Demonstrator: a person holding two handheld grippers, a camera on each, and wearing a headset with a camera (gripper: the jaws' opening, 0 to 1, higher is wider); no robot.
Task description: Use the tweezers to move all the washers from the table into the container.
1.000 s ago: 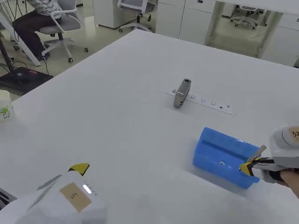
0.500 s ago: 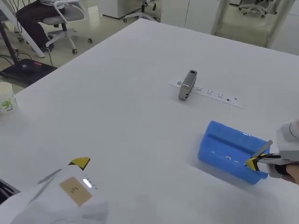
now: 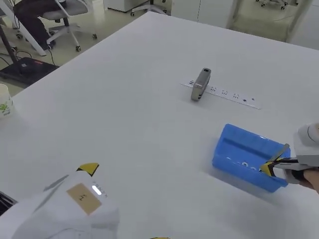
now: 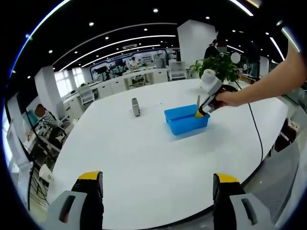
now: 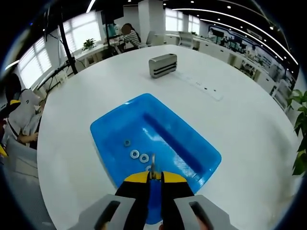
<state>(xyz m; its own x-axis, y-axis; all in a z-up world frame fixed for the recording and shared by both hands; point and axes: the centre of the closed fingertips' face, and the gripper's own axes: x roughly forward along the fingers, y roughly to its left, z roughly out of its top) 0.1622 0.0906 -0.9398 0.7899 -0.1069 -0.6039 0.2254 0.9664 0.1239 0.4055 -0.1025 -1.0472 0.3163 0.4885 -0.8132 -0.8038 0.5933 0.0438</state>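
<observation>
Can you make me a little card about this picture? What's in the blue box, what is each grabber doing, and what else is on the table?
container: blue tray on the white table
washers: at least three, lying inside the container
right gripper: shut on the tweezers, tip pointing down into the container
left gripper: open, holding nothing, far from the container
other things on the table: metal block, socket strip, paper cup

I record the right gripper (image 3: 271, 168) at 4 o'clock, fingers clamped on the tweezers (image 3: 280, 153), over the near edge of the blue container (image 3: 234, 148). Inside, washers (image 3: 240, 165) show faintly. A grey box (image 3: 200, 83) sits at 1 o'clock on the white tabletop (image 3: 124, 114).
</observation>
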